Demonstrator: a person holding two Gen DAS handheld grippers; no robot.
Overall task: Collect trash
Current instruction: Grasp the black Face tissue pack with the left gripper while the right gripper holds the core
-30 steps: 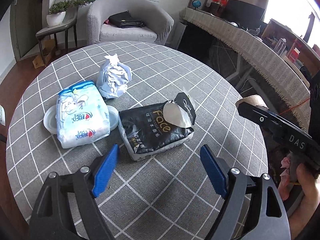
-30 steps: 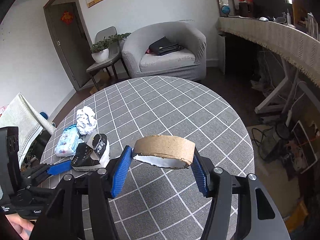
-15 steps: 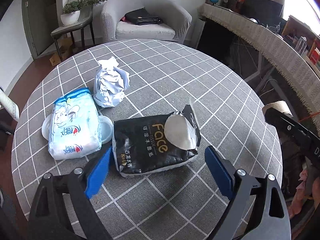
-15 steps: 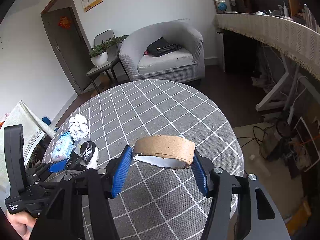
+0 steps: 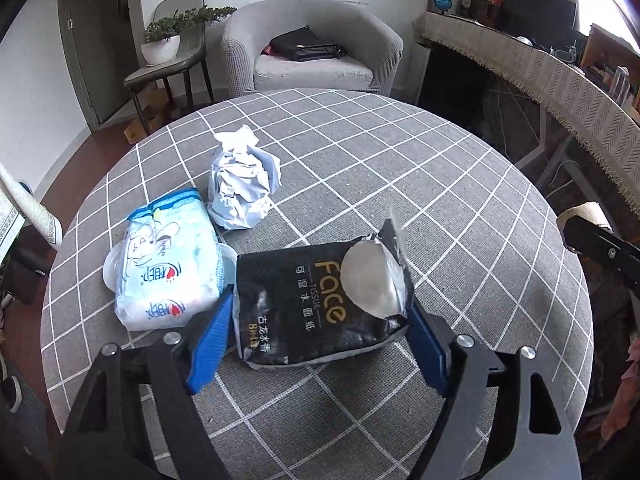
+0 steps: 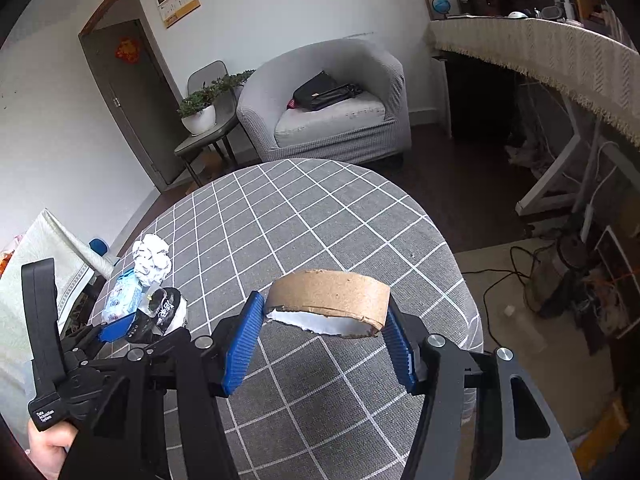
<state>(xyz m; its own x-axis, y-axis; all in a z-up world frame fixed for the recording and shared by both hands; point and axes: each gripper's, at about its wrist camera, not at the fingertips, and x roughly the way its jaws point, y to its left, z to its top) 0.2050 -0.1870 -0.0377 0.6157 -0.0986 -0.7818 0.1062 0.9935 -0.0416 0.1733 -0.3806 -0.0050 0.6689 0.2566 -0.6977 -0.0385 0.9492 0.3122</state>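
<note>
A black "Face" tissue pack (image 5: 304, 308) with a torn-open flap lies on the round grey checked table (image 5: 460, 200). My left gripper (image 5: 320, 304) straddles it and its jaws are closing. The blue pads (image 5: 212, 332) sit right at the pack's two ends, and the pack shows no squeeze. A crumpled white paper ball (image 5: 244, 184) and a blue-white wipes pack (image 5: 168, 268) lie just left of it. Over the table's right edge, my right gripper (image 6: 324, 316) is shut on a brown cardboard tape core (image 6: 332, 292). The left gripper (image 6: 120, 326) also shows in the right wrist view, at the black pack (image 6: 160, 312).
A clear plastic lid (image 5: 110, 270) peeks out under the wipes pack. Behind the table stand a grey armchair (image 5: 312, 56) with a black bag and a chair holding a potted plant (image 5: 162, 46). A cloth-covered desk (image 5: 560, 80) runs along the right. Cables lie on the floor (image 6: 520, 300).
My left gripper came forward over the black pack, which now sits between its pads; the jaws widened, then narrowed. The right gripper, still holding the core, drifted slightly toward the table's right edge.
</note>
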